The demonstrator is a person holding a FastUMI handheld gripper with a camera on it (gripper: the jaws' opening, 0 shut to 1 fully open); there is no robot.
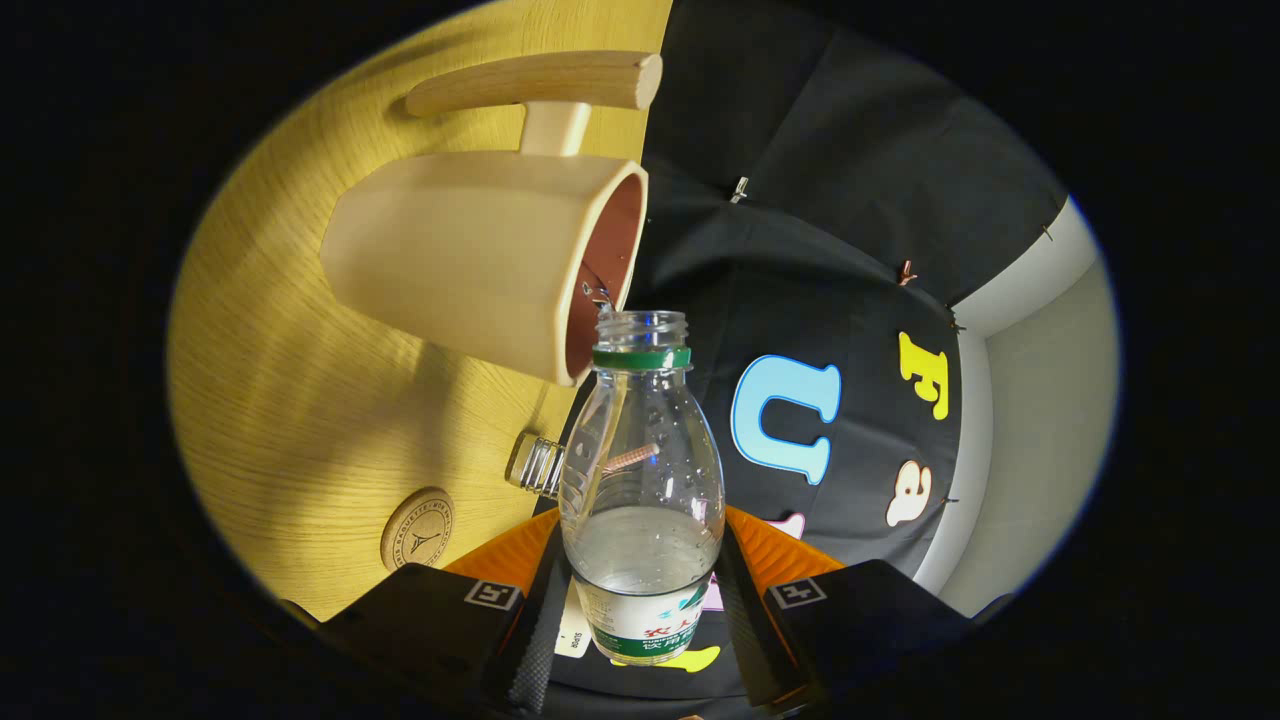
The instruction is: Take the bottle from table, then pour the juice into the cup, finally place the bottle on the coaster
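the hand-held gripper (640, 610) is clamped on the bottle (642, 480), low down by the label. the bottle is tipped at the cup (470, 260) on the tabletop (290, 420). it looks light, thin and squashy, so hold gently.

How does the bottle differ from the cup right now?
The bottle is clear plastic, showing its liquid; the cup is opaque and beige with a wooden handle. The bottle is clamped between the hand-held gripper's fingers; the cup stands free on the table. The bottle's neck is narrow, the cup's mouth wide. Both are uncapped, mouths nearly meeting.
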